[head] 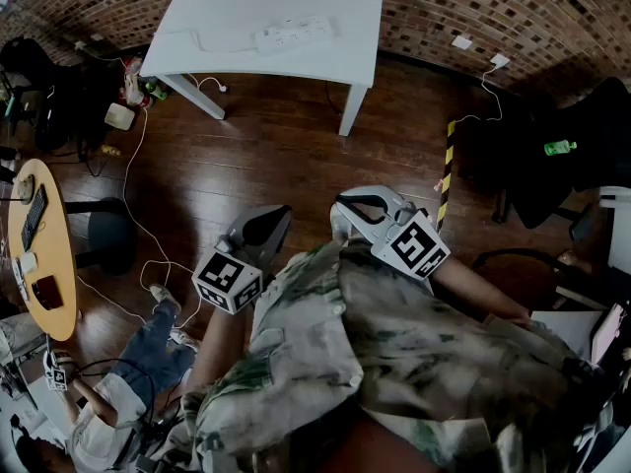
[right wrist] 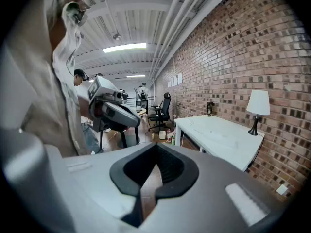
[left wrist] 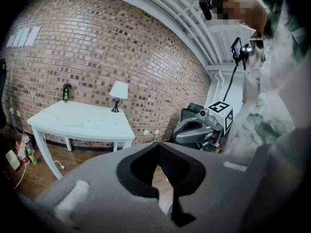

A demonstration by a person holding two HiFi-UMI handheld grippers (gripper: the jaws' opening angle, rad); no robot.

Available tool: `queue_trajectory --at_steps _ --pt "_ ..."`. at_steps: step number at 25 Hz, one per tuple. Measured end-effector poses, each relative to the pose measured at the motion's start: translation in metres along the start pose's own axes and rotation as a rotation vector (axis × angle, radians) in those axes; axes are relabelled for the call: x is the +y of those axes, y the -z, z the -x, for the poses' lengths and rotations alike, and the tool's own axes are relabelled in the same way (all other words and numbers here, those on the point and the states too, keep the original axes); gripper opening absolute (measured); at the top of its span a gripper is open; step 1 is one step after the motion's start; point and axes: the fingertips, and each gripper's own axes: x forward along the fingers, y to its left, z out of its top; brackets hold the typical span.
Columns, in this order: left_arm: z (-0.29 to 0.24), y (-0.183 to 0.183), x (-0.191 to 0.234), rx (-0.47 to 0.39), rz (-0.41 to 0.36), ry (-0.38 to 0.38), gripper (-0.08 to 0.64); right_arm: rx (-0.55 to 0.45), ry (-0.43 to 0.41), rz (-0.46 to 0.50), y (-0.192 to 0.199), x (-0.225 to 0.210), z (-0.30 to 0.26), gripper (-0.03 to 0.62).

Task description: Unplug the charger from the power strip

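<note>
A white power strip lies on the white table at the far side of the room, with a white cable running left from it. I cannot make out the charger at this distance. Both grippers are held close to the person's chest, well short of the table. The left gripper is shut with nothing in it, its jaws meeting in the left gripper view. My right gripper is likewise shut and empty. Each gripper view shows the other gripper alongside, and the table beyond.
Dark wood floor lies between me and the table. A round wooden table stands at left, with cables trailing over the floor nearby. A yellow-black striped post and black chairs are at right. A lamp stands on the white table. A seated person is at lower left.
</note>
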Motion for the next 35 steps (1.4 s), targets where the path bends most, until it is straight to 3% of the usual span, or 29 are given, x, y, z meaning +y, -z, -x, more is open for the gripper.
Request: queue_trajectory --at_steps 6,13,23,29,35 --pt "-0.062 -0.055 0.051 -0.008 -0.055 0.001 0.003 0.024 0.007 0.015 0.004 -0.096 -0.021 0.008" --pt "-0.103 -0.081 0.124 0.006 -0.064 0.02 0.003 0.061 0.02 0.024 0.001 -0.176 -0.078 0.006" --pt "-0.172 -0.149 0.279 0.045 -0.091 0.174 0.003 0.186 0.13 -0.009 -0.02 -0.31 -0.184 0.006" --pt "-0.215 -0.153 0.346 0.111 -0.144 0.257 0.003 0.298 0.209 -0.093 0.007 -0.377 -0.234 0.006" --pt "-0.263 -0.137 0.381 0.189 -0.226 0.298 0.005 0.45 0.237 -0.16 0.057 -0.425 -0.266 0.008"
